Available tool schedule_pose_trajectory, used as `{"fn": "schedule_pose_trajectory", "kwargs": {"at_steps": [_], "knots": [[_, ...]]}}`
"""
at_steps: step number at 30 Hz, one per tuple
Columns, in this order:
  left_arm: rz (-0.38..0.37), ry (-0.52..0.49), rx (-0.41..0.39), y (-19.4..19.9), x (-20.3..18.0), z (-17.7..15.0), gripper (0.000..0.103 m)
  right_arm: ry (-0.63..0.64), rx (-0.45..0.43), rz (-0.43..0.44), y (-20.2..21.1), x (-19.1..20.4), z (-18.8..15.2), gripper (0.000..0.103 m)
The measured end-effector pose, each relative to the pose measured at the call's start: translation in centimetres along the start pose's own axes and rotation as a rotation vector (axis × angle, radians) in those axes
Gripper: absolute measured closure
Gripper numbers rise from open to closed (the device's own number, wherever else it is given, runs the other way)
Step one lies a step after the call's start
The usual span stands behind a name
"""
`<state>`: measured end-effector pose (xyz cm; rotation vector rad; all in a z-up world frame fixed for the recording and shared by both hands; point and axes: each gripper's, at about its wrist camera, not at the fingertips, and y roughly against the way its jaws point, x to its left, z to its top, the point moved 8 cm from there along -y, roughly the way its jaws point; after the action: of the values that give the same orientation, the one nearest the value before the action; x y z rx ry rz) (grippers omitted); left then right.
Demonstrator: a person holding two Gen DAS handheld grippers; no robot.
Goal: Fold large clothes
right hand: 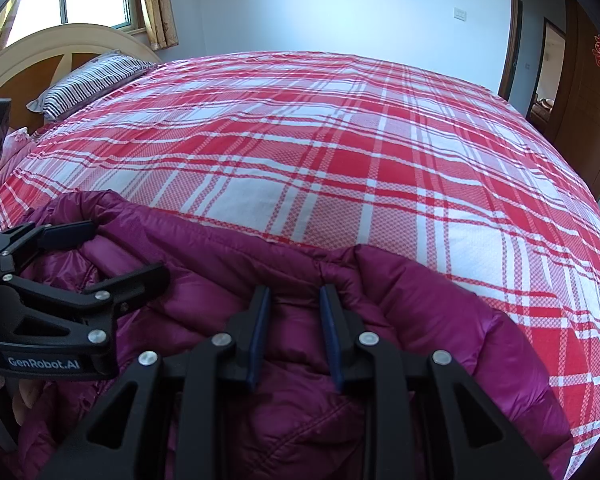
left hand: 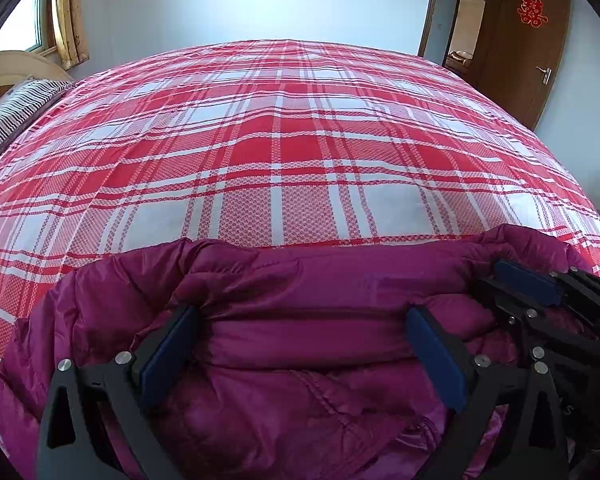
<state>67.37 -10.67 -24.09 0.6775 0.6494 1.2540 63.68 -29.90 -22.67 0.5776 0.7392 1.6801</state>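
- Your magenta quilted down jacket [left hand: 284, 360] lay bunched at the near edge of the bed with the red-and-white plaid sheet [left hand: 300, 152], directly under and between both pairs of jaws.
- Your left gripper [left hand: 300, 348] had its jaws wide apart, the jacket's puffy folds lying in the gap with neither blue pad pressing on them, so it held nothing.
- Your right gripper [right hand: 295, 336] had its jaws narrow, pinching a raised ridge of the jacket's shell between the pads; the fabric bulged up just beyond the tips.
- I judged the jacket light, soft and springy: the filling should puff back after pressing, and the glossy shell looked slippery, so a shallow pinch could slide off.
- The better hold seemed to be a stitched seam or the thick rolled hem beyond your left jaws, where several layers stack, rather than a smooth panel.
- With nothing stiff in it, it would likely sag between the two grips, so holds set well apart should keep a fold line straight.
- Count: one jacket, two grippers, one bed, and one dark-striped white pillow [right hand: 88, 82] far beyond your left jaws by the headboard.
- Whether sleeves were tucked under, I could not tell.
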Motion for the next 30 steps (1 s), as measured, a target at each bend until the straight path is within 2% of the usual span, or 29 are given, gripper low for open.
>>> {"fn": "schedule_pose_trajectory", "kwargs": {"at_steps": [16, 20, 23, 26, 28, 30], "knots": [[0.009, -0.006, 0.001, 0.0, 0.0, 0.0, 0.001, 0.003, 0.006, -0.003, -0.1, 0.1, 0.0, 0.075], [0.041, -0.030, 0.007, -0.1, -0.3, 0.0, 0.001, 0.006, 0.011, -0.005, -0.2, 0.1, 0.0, 0.075], [0.067, -0.047, 0.009, -0.1, -0.4, 0.1, 0.001, 0.028, 0.017, -0.031, -0.2, 0.4, 0.0, 0.075], [0.053, -0.041, 0.027, -0.1, -0.3, 0.2, 0.001, 0.041, 0.030, -0.043, -0.3, 0.4, 0.1, 0.075], [0.055, -0.038, 0.025, 1.2, -0.2, 0.8, 0.001, 0.044, 0.043, -0.026, 0.1, 0.3, 0.4, 0.075], [0.020, -0.005, -0.035, 4.6, -0.1, 1.9, 0.001, 0.083, 0.038, -0.031, 1.9, 0.0, 0.8, 0.068]]}}
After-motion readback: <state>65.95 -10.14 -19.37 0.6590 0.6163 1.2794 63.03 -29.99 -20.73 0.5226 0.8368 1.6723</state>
